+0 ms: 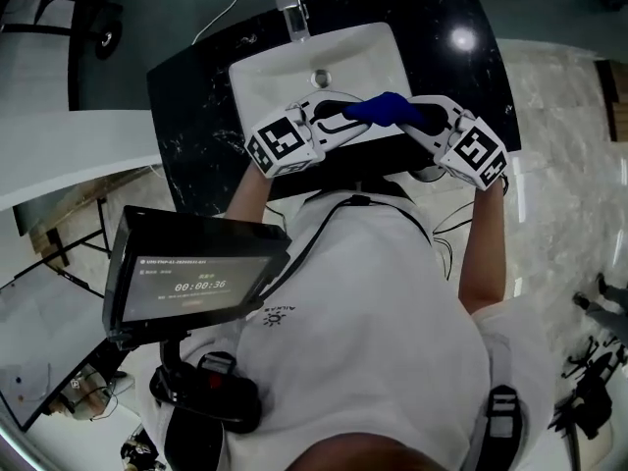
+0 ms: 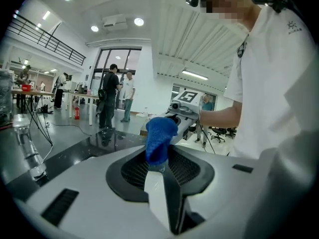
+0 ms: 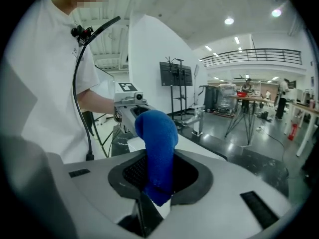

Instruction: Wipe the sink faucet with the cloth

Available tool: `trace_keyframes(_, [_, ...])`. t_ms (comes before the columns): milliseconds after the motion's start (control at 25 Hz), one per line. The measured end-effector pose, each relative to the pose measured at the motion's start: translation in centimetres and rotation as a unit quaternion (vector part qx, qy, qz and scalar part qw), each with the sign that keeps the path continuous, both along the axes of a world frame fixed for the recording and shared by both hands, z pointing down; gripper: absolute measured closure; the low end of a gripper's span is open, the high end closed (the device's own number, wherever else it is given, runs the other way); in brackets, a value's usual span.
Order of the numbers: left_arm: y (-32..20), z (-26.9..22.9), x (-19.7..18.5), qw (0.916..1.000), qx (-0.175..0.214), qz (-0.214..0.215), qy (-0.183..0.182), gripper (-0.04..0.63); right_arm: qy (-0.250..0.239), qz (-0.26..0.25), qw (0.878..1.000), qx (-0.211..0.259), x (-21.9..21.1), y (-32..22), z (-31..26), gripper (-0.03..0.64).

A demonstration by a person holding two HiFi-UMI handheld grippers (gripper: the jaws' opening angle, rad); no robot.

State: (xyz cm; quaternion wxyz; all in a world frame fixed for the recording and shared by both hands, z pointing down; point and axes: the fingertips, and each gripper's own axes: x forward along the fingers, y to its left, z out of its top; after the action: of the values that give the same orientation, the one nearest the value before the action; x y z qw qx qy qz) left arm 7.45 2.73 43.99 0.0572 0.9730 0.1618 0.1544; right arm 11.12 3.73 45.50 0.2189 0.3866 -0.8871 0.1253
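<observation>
Close before the person's chest, the left tongs (image 1: 345, 118) and the right tongs (image 1: 419, 116) point toward each other over the near rim of the white sink (image 1: 257, 78). Both are drawn narrow on the blue cloth (image 1: 385, 109), each pinching one end, so it hangs bunched between them above the basin. Farther out, the black desk (image 1: 191, 106) carries the sink. The chrome faucet (image 1: 291, 13) stands at the sink's far edge, apart from the cloth.

faucet (image 1: 290, 8) behind sink (image 1: 257, 78) | sink in countertop (image 1: 191, 116) | cloth (image 1: 378, 109) over sink front, between left gripper (image 1: 339, 123) and right gripper (image 1: 417, 118)
</observation>
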Motion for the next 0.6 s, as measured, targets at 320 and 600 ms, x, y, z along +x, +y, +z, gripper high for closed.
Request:
trace_keyframes(320, [0.7,-0.3,5.7,0.9997,-0.011,0.0,0.022,0.503,0.004,0.218,0.976,0.024,8.7,3.8,0.4,0.518])
trace_keyframes(600, [1.5,1.1,9.5,0.9998,-0.013,-0.006,0.015,0.503,0.021,0.388,0.921,-0.006,14.1,5.4,4.5,0.518])
